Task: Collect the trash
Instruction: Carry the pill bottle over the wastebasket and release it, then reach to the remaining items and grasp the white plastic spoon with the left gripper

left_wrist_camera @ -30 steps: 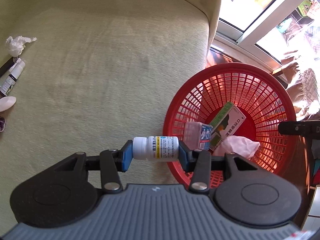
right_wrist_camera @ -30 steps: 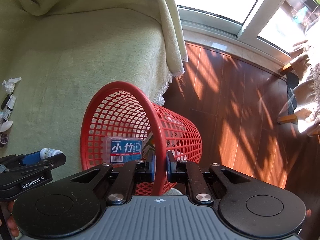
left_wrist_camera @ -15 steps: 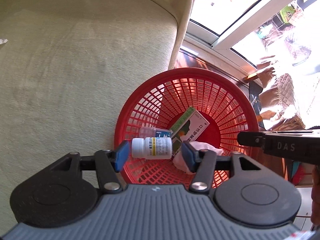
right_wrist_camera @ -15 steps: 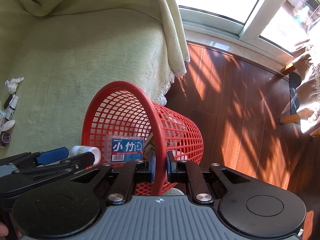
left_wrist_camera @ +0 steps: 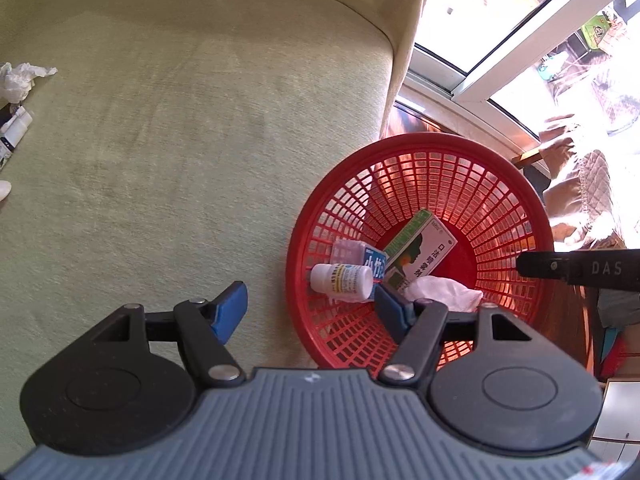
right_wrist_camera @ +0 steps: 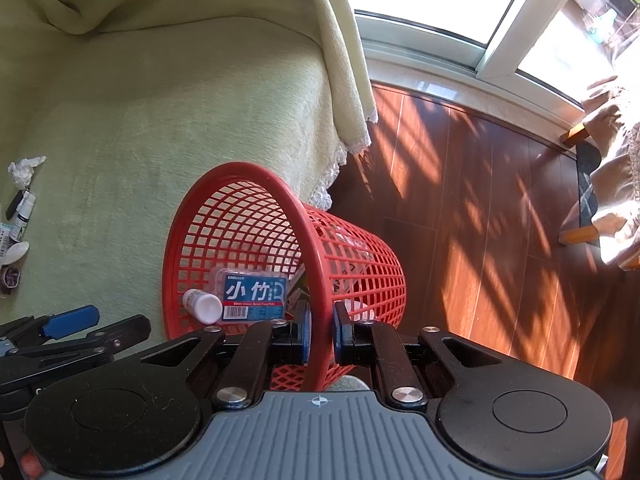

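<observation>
- The red mesh basket (left_wrist_camera: pixel 420 152) is the landmark; it leans tilted against the edge of the green-covered sofa (left_wrist_camera: pixel 180 140), over the wooden floor (right_wrist_camera: pixel 500 200).
- The right gripper (right_wrist_camera: pixel 321 332) is clamped on the basket's near rim, one blue pad inside the wall and one outside.
- The left gripper (left_wrist_camera: pixel 310 312) stands wide apart and holds nothing; its left pad is over the sofa just outside the basket, its right pad over the basket's inside.
- A white pill bottle (left_wrist_camera: pixel 340 280) lies on its side inside the basket, against the wall nearest the sofa, free of both pads.
- Just behind the bottle, also inside, leans a blue-labelled clear plastic case (right_wrist_camera: pixel 252 294), touching it.
- Toward the basket's middle lies a green and white medicine box (left_wrist_camera: pixel 420 252), tilted.
- Beside that box, on the near side of the basket floor, sits a crumpled white tissue (left_wrist_camera: pixel 440 292).
- Well away from the basket, at the far left of the sofa, lies another crumpled tissue (left_wrist_camera: pixel 18 80).
- Next to it are a small white spray bottle (right_wrist_camera: pixel 24 216) and a white spoon (right_wrist_camera: pixel 16 252).
- Beyond the basket, across the floor, a white-framed glass door (right_wrist_camera: pixel 500 40) lets in bright sun.
</observation>
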The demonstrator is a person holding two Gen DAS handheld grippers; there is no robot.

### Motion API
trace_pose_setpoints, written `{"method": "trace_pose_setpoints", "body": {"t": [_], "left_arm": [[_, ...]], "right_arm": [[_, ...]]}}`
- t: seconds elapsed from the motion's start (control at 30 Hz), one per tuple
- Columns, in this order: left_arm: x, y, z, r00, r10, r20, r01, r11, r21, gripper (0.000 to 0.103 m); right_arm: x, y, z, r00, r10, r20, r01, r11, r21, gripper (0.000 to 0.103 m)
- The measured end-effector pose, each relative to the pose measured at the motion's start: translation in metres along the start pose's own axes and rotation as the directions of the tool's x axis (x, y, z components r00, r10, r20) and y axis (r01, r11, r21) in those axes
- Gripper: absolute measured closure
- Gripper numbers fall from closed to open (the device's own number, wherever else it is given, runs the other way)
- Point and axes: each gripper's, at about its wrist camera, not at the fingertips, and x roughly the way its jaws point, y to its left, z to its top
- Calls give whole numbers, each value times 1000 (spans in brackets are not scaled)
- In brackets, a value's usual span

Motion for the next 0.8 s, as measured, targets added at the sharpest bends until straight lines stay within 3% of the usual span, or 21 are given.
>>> {"method": "trace_pose_setpoints", "body": {"t": [0.23,0.5,0.67,0.8], "left_arm": [[-14,50,-24,997,75,7,-74,995,-60,38],[-34,116,-52,985,175,7,-171,970,-171,38],[-52,156,-56,965,258,42,-245,949,-197,39],[-67,192,-46,938,337,84,-316,928,-196,41]], "right_arm": [[0,-1,2,1000,-5,-5,5,1000,5,95],[1,-3,4,1000,-12,-9,12,1000,6,95],[2,-5,6,1000,-9,-15,9,1000,5,95],[1,-6,7,1000,-7,-19,7,1000,8,95]]}}
